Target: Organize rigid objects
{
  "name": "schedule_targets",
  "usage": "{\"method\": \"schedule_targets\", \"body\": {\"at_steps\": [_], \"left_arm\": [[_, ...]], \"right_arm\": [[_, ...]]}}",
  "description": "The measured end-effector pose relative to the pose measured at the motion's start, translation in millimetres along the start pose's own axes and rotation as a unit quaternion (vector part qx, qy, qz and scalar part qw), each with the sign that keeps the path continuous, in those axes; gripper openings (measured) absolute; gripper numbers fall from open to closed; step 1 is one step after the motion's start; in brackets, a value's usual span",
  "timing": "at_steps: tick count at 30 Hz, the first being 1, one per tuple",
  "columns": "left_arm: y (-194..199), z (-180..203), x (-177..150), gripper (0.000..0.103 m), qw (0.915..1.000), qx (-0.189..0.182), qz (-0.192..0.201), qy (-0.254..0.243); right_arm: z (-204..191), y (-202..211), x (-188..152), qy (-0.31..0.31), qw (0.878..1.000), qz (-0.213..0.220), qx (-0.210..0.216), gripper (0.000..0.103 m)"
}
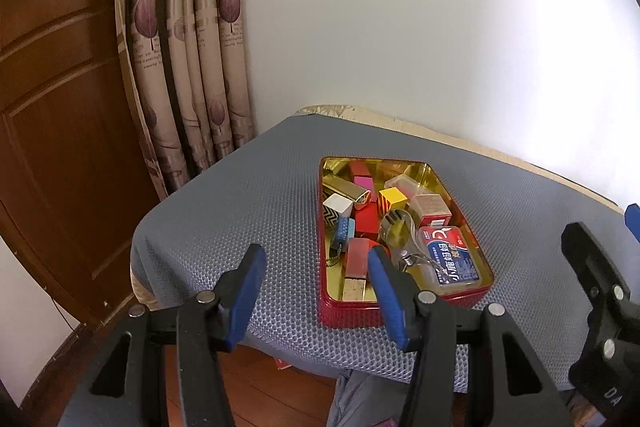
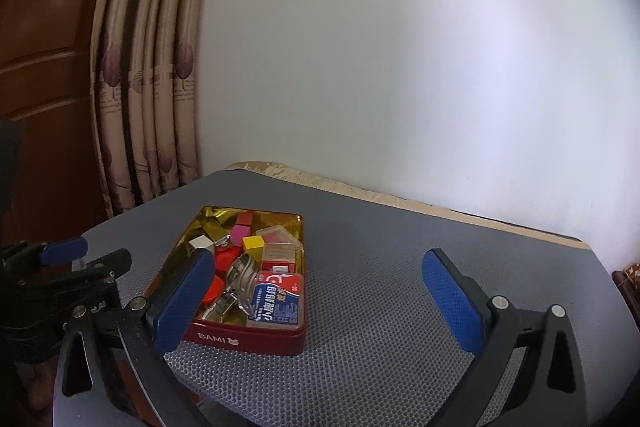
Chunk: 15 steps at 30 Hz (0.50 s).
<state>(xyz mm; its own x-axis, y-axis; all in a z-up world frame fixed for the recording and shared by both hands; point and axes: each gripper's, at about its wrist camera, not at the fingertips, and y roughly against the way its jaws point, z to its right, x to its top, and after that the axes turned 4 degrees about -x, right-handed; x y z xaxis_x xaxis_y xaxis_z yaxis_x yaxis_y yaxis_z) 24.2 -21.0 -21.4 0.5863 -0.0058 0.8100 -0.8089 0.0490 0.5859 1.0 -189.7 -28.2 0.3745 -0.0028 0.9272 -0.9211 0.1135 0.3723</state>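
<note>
Red tin (image 1: 400, 315) sits on the grey mesh mat (image 1: 240, 195) covering the table, lid off, gold inside, near the mat's front edge; "BAMI" printed on its near wall in your right wrist view. It's packed: yellow cube (image 1: 391, 198) near the middle, pink block (image 1: 363, 183) at 11 o'clock from the cube, white cube (image 1: 338, 205) with zigzag side toward 9 o'clock, gold bar (image 1: 346, 189) along the far-left side, red blocks (image 1: 366, 219) in the centre, metal carabiner (image 1: 394, 229) lying across them, blue-and-red floss box (image 1: 450, 259) in the near-right corner, clear-topped red box (image 1: 430, 209) just behind it, at 12 o'clock. Your left tongs (image 1: 314, 291) hang over the mat's front edge, half open, nothing between the blue pads (image 1: 244, 291); right pad overlaps the tin's near rim in view, contact unclear. Your right tongs (image 2: 320, 303) are spread wide and empty, tin at 10 o'clock from their midpoint, left pad in front of the tin's near-left corner. Curtain (image 1: 192, 67) and wooden door (image 1: 60, 87) at 10 o'clock, white wall (image 1: 440, 27) behind the table.
</note>
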Motion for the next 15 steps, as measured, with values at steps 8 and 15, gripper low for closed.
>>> {"method": "schedule_targets", "body": {"at_steps": [8, 15], "left_arm": [[7.4, 3.2, 2.9, 0.054, 0.9999, -0.002, 0.007, -0.011], [8.1, 1.7, 3.1, 0.054, 0.9999, 0.003, 0.009, -0.009]], "right_arm": [[1.7, -1.1, -0.5, -0.005, 1.000, -0.005, 0.003, 0.103], [-1.5, -1.1, -0.3, -0.001, 1.000, -0.003, 0.005, 0.103]]}}
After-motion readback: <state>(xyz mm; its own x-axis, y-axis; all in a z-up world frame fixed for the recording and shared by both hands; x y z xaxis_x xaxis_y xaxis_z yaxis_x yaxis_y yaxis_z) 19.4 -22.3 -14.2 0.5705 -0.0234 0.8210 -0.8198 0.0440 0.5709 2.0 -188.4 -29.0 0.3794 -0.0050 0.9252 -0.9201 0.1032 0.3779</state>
